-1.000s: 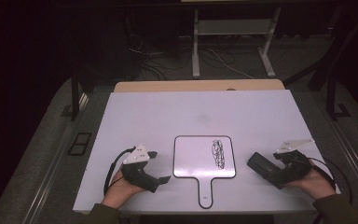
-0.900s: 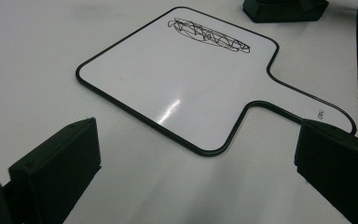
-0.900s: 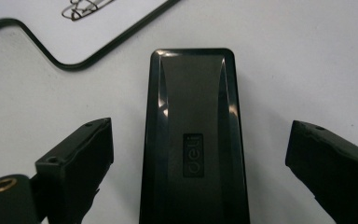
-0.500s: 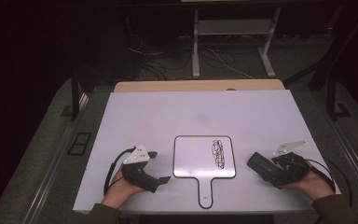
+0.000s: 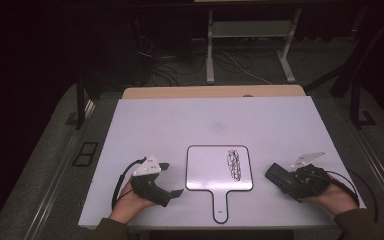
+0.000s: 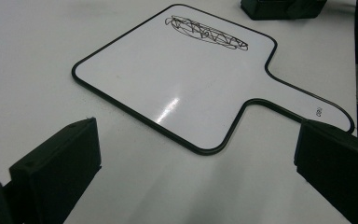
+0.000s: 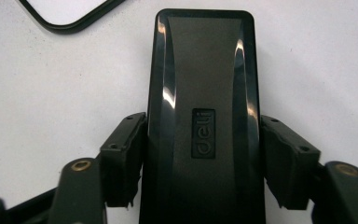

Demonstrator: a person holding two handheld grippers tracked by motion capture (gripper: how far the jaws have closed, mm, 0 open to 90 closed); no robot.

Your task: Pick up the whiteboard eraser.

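A small paddle-shaped whiteboard [image 5: 211, 172] [image 6: 182, 84] lies flat near the table's front edge, its handle towards the person. A black scribble [image 5: 235, 165] [image 6: 206, 32] marks its right part. To its right lies a black eraser [image 5: 275, 173] [image 7: 203, 84] [image 6: 279, 7]. My right gripper [image 5: 284, 181] [image 7: 203, 140] has just been closing and is shut on it, one pad pressing each long side. Left of the board, my left gripper [image 5: 172, 179] [image 6: 198, 154] rests on the table, open, pointing at the board, with nothing held.
The white tabletop [image 5: 180, 125] stretches bare beyond the board. Behind the table are a metal stand [image 5: 250, 45] and loose cables [image 5: 165, 65] on the dark floor. The front edge runs just below both hands.
The right gripper's jaws have closed in on the eraser. Both hands and the whiteboard have stayed in place.
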